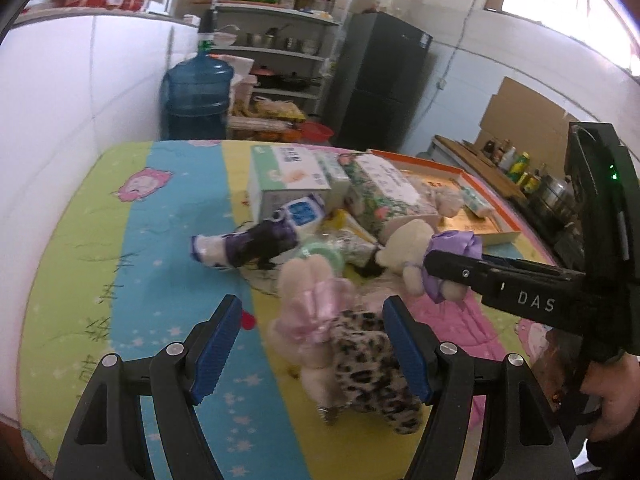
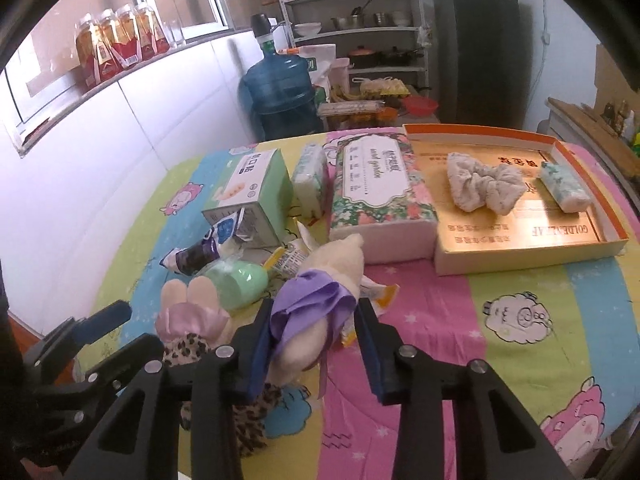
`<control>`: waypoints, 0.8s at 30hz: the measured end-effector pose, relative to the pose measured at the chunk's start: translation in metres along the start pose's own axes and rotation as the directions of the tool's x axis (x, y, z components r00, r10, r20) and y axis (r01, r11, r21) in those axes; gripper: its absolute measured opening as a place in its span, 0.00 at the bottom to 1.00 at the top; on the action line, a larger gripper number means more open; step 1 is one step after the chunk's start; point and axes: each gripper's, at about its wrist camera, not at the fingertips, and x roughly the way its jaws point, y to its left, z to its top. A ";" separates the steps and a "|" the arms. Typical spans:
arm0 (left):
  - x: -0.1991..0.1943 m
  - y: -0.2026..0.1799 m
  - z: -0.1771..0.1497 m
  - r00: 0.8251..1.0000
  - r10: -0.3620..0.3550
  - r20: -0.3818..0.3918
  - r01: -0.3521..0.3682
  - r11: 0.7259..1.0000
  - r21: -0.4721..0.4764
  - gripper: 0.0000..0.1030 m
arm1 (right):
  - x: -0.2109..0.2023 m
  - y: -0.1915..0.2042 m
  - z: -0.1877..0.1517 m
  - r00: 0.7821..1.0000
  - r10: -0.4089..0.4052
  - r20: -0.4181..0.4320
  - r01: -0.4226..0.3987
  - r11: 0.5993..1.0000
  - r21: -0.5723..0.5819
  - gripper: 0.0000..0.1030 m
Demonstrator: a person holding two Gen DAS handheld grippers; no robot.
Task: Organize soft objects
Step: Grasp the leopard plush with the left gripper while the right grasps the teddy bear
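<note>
Straddling the purple-bowed plush [image 2: 320,312], right gripper [image 2: 316,344] fingers stand apart, not yet clamped; left gripper [image 1: 312,352] fingers apart around the leopard plush [image 1: 368,364], ready for lifting.

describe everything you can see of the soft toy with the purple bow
The soft toy with the purple bow is cream plush, a shiny purple ribbon round its neck. It lies tilted on the striped cartoon blanket, among packets, beside a second plush toy in pink frill and leopard print. The right hand-held gripper straddles it; the blue pads sit at the ribbon, but whether they press is unclear.
</note>
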 end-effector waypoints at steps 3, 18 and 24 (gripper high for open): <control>0.000 -0.012 0.000 0.999 -0.037 -0.003 0.037 0.999 0.023 0.71 | -0.006 -0.005 -0.003 1.000 0.009 0.002 -0.009 1.000 0.002 0.39; 0.016 -0.044 -0.031 0.995 -0.052 -0.080 0.064 0.984 0.166 0.06 | -0.008 -0.015 -0.023 0.999 -0.021 -0.034 0.021 1.000 -0.006 0.39; 0.000 -0.053 -0.024 0.996 -0.092 -0.013 0.093 0.979 0.180 0.04 | -0.023 -0.019 -0.018 1.000 -0.006 0.003 0.006 1.000 -0.002 0.37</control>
